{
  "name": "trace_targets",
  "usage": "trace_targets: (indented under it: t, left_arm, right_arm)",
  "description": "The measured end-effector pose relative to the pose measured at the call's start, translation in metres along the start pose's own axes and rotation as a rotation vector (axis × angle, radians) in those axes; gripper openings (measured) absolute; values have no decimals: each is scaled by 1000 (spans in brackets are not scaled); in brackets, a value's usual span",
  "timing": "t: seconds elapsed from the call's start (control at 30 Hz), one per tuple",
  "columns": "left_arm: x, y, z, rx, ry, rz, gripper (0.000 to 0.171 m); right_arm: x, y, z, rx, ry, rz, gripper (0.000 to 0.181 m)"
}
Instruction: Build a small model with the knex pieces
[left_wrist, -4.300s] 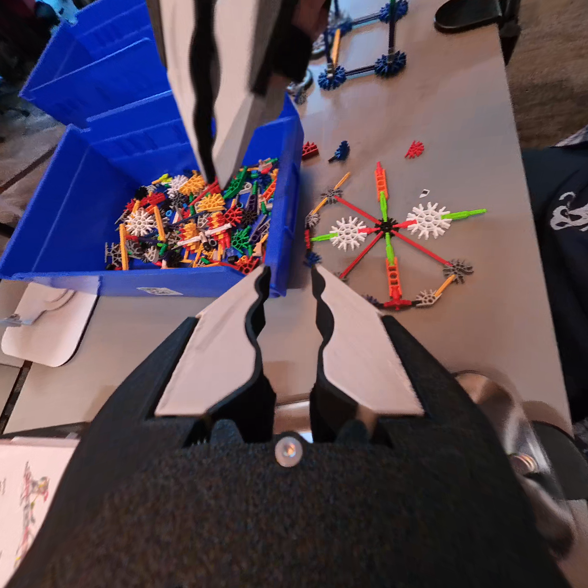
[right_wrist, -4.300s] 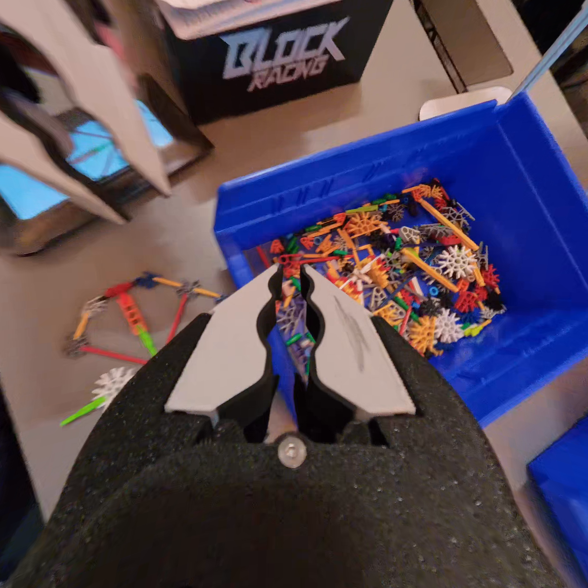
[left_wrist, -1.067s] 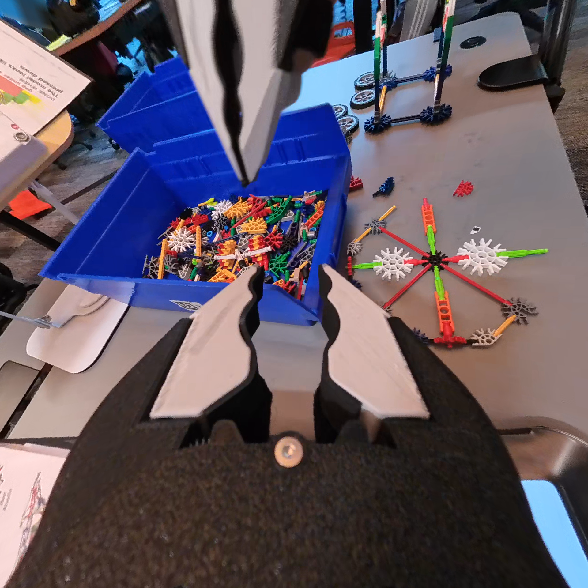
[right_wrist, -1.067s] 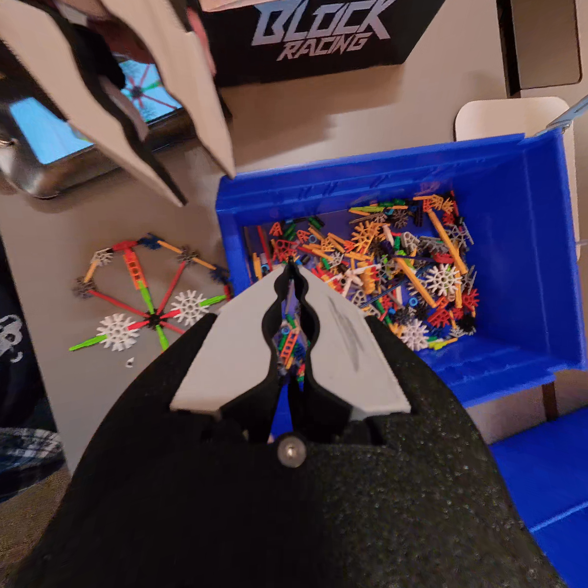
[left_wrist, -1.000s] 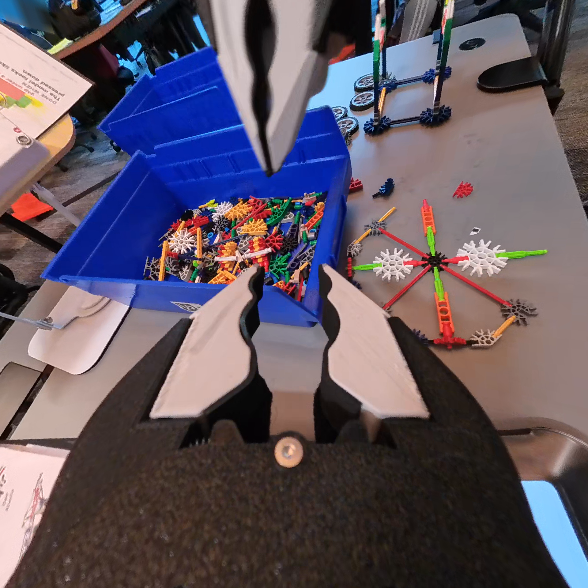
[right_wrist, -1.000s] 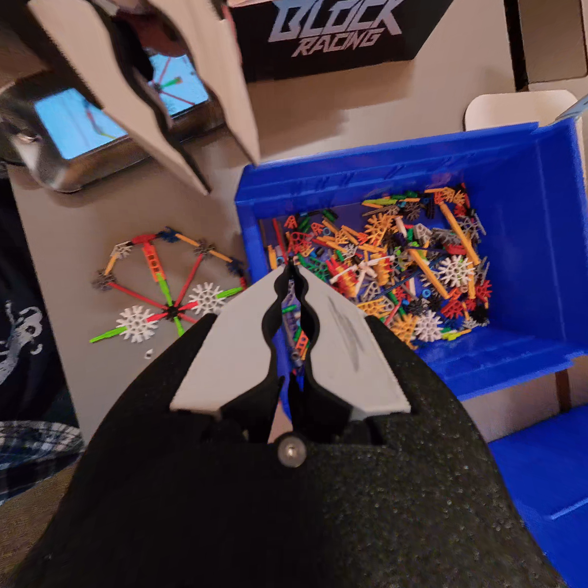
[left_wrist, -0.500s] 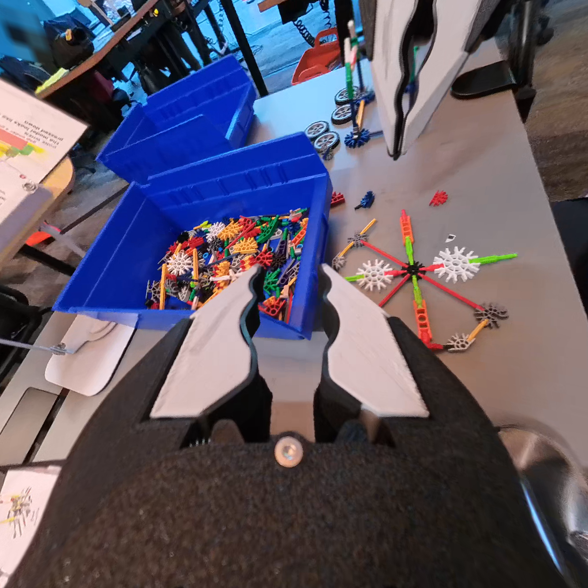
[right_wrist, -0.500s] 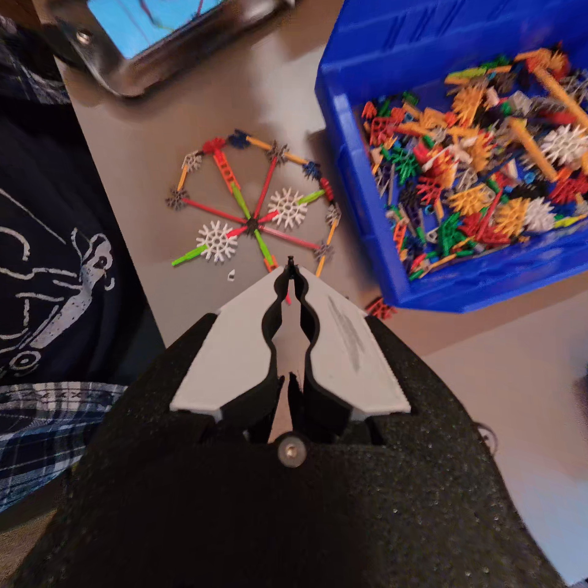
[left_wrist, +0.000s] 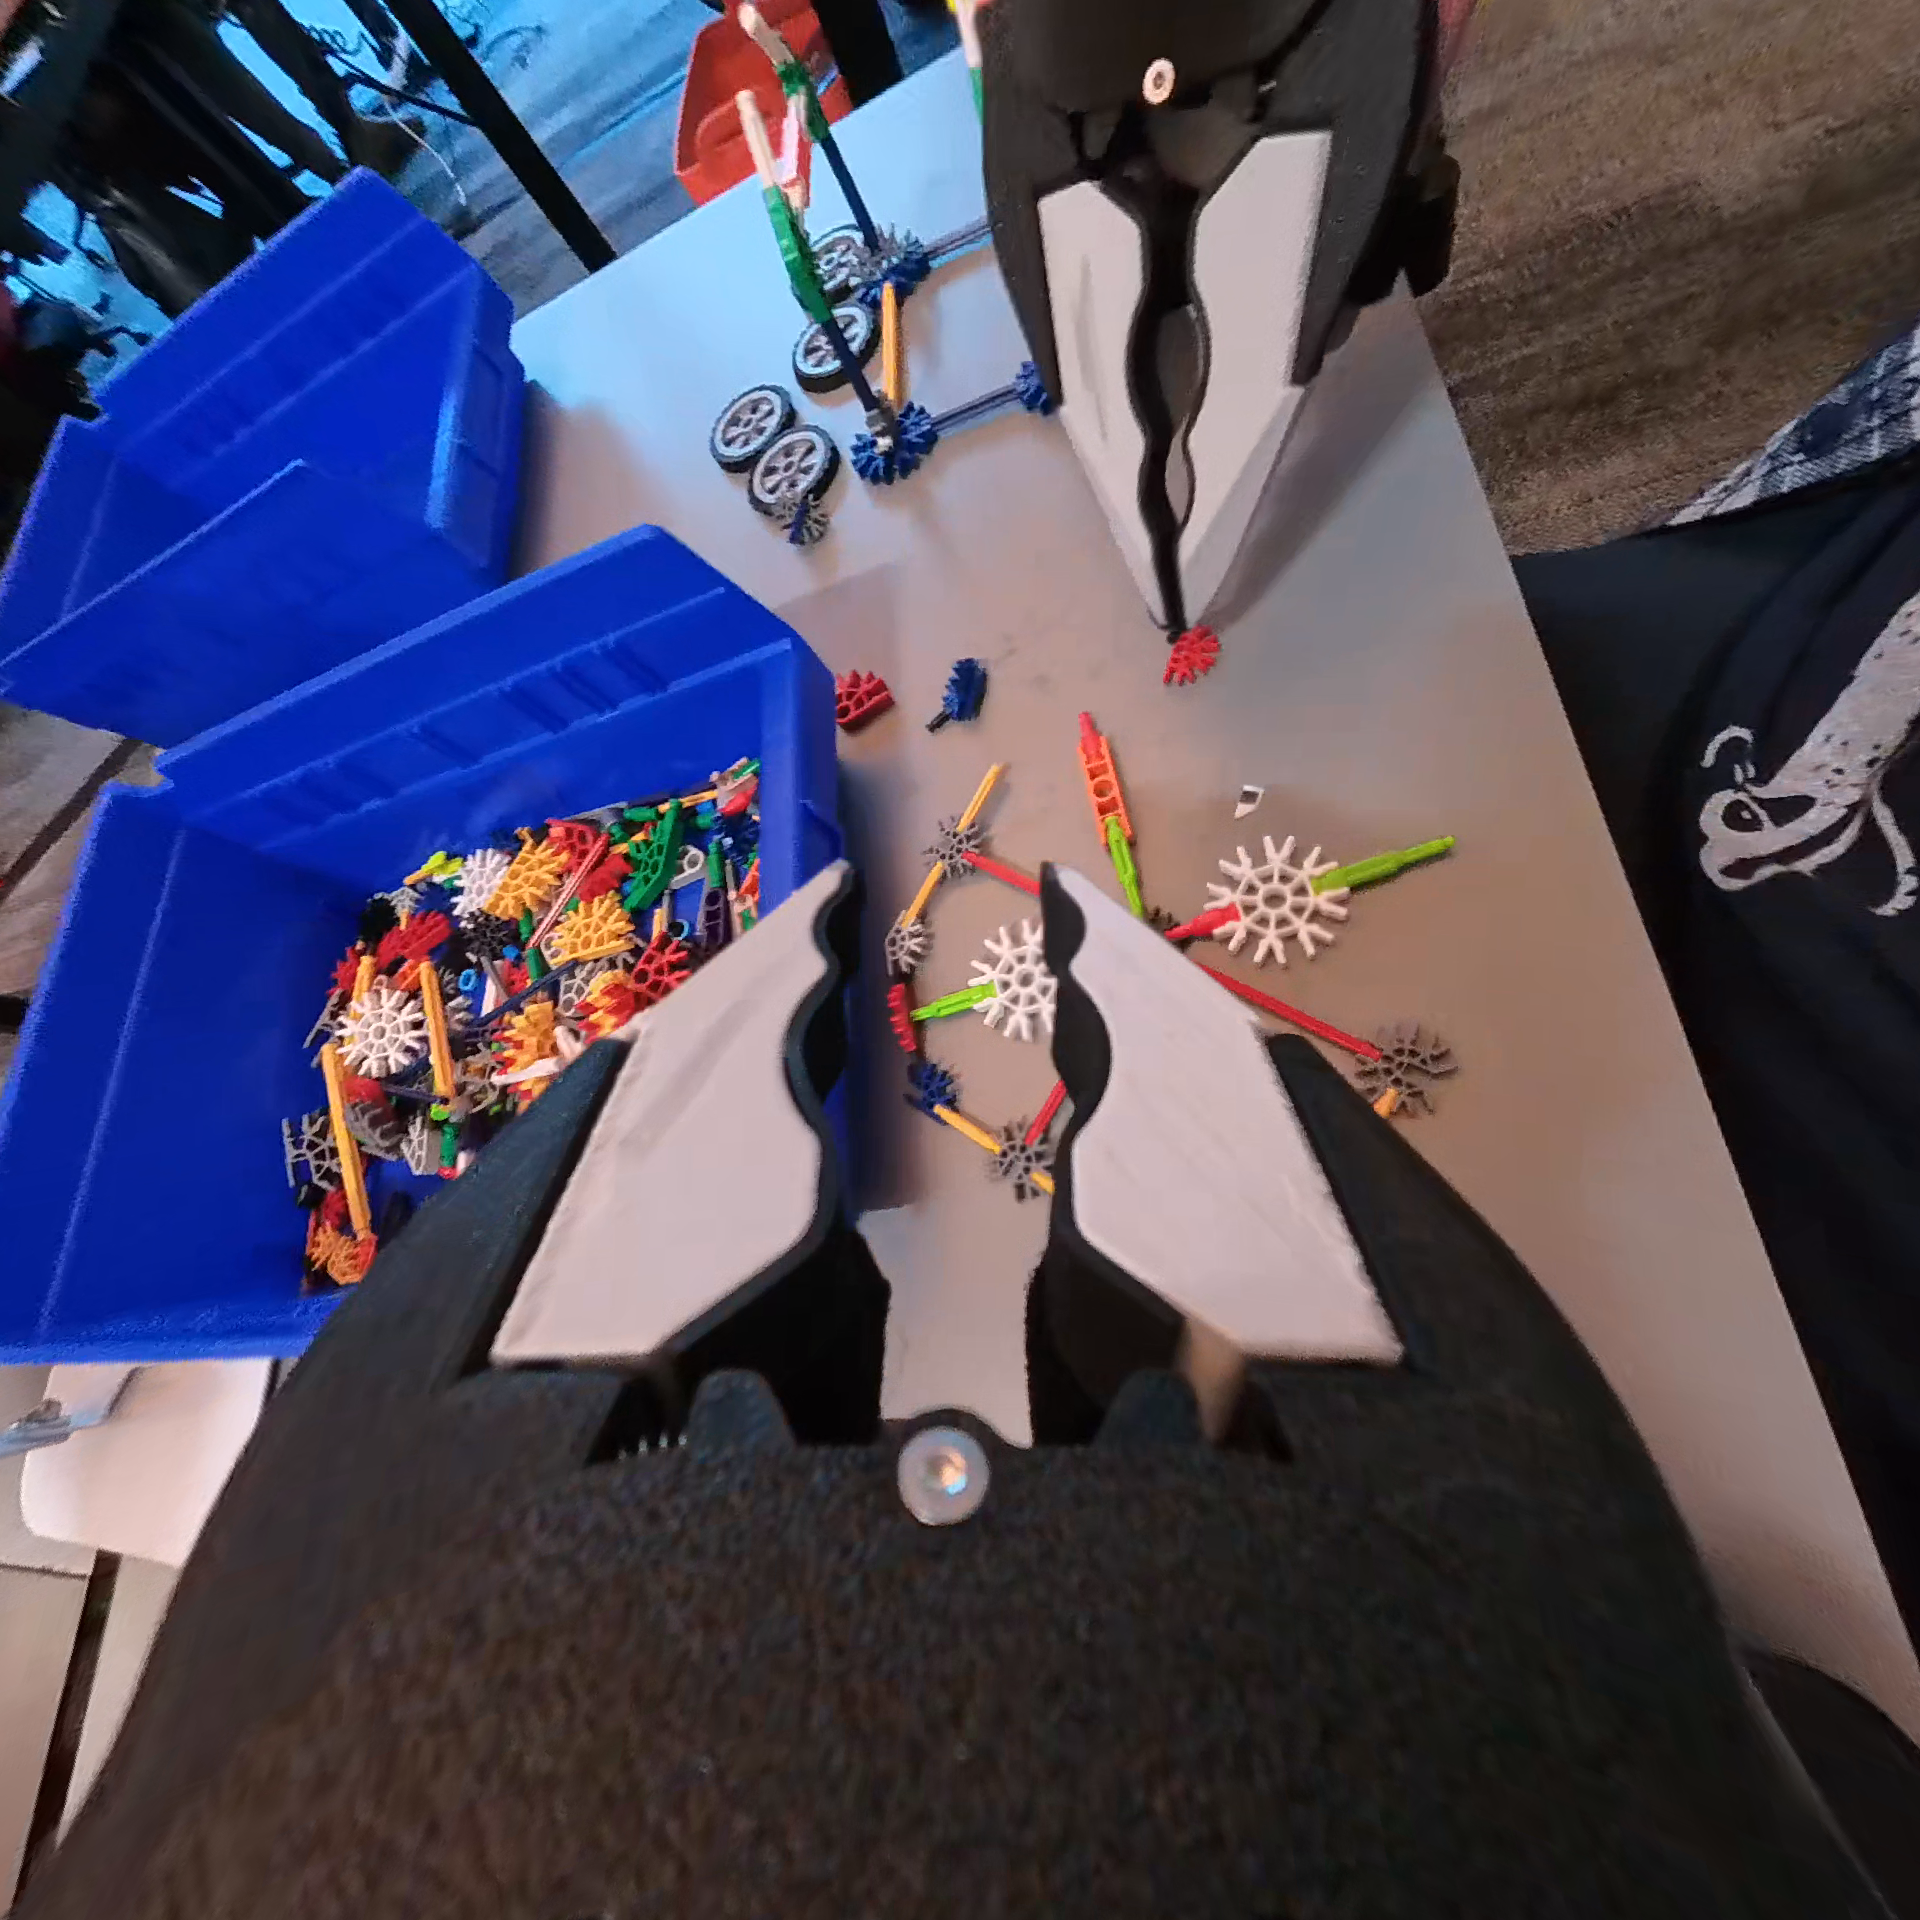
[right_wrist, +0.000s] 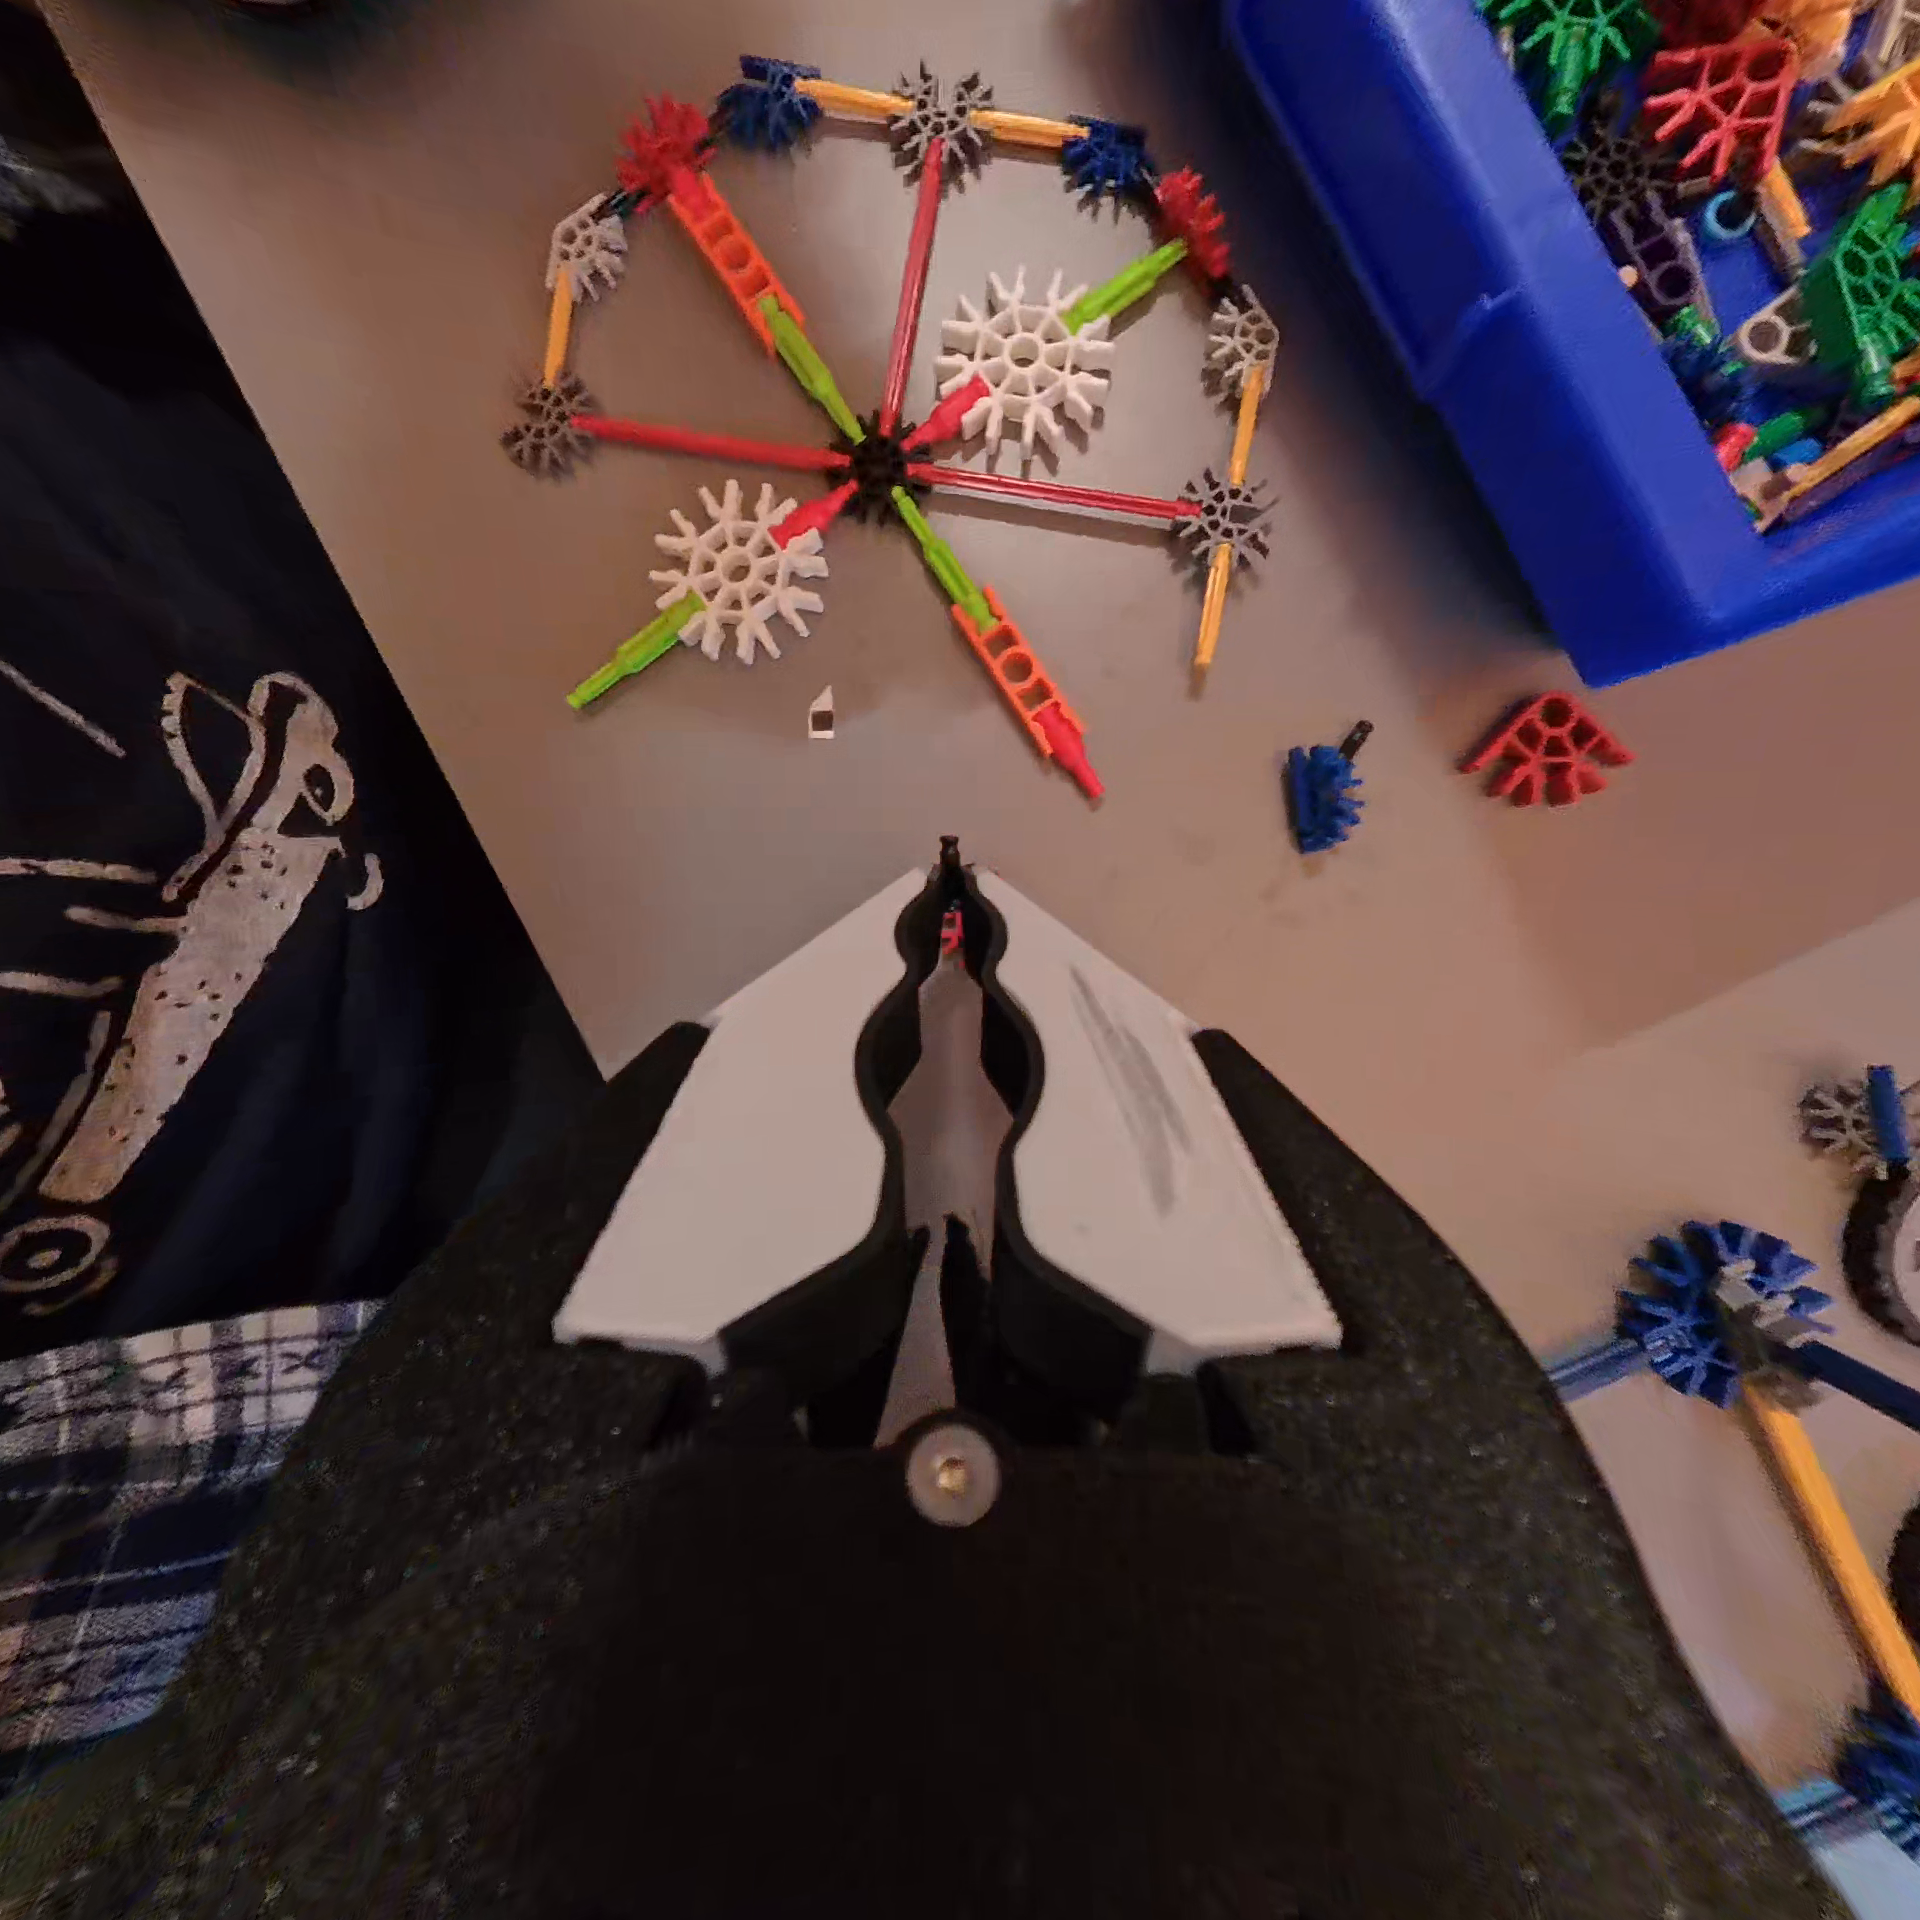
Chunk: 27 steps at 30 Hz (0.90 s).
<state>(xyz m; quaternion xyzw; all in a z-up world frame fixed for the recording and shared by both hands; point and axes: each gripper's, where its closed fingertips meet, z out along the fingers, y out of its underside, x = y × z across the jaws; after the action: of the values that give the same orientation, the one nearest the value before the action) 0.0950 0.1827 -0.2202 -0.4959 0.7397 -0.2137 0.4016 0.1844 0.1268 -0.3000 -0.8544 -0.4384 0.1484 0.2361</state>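
My right gripper (right_wrist: 948, 871) is shut on a small black rod (right_wrist: 948, 850) whose tip pokes out past the fingertips. In the left wrist view the right gripper (left_wrist: 1172, 615) points down, its tip right at a loose red connector (left_wrist: 1191, 657) on the grey table (left_wrist: 1351, 644). A flat half-wheel of rods and connectors (right_wrist: 878, 468) lies just ahead of it, with two white snowflake pieces (right_wrist: 1023, 358). My left gripper (left_wrist: 945, 883) is open and empty, above the table between the blue bin (left_wrist: 499, 717) of mixed parts and the half-wheel (left_wrist: 1276, 899).
A red fan connector (right_wrist: 1546, 750) and a blue connector (right_wrist: 1322, 784) lie loose beside the bin (right_wrist: 1455, 312). A wheeled rod model (left_wrist: 831, 312) stands at the far end. A second blue bin (left_wrist: 281, 436) sits behind. A person in a dark shirt (left_wrist: 1766, 831) is at the table's edge. The tips of one gripper are about 15 centimeters away from the tips of the other. Between my right fingertips and the half-wheel (left_wrist: 1276, 899) there is roughly 9 centimeters. Look for it in the right wrist view (right_wrist: 727, 553) too.
My right gripper left the bin shut on the small black rod, swung over the table and came down by the red connector. My left gripper shifted right toward the half-wheel, still open.
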Motion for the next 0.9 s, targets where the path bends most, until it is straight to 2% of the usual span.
trace_targets:
  t: [0.23, 0.43, 0.63, 0.9]
  left_arm:
    - [1, 5, 8, -31, 11, 3, 33]
    - [-4, 13, 3, -49, 6, -20, 33]
    - [-2, 9, 8, -60, 21, -1, 35]
    - [16, -2, 29, -76, 89, 47, 34]
  right_arm:
    - [5, 4, 11, -28, 3, -9, 2]
    - [8, 0, 3, -2, 8, -11, 1]
    - [7, 0, 0, 13, 9, -10, 2]
    - [-17, -6, 2, 65, -75, -18, 2]
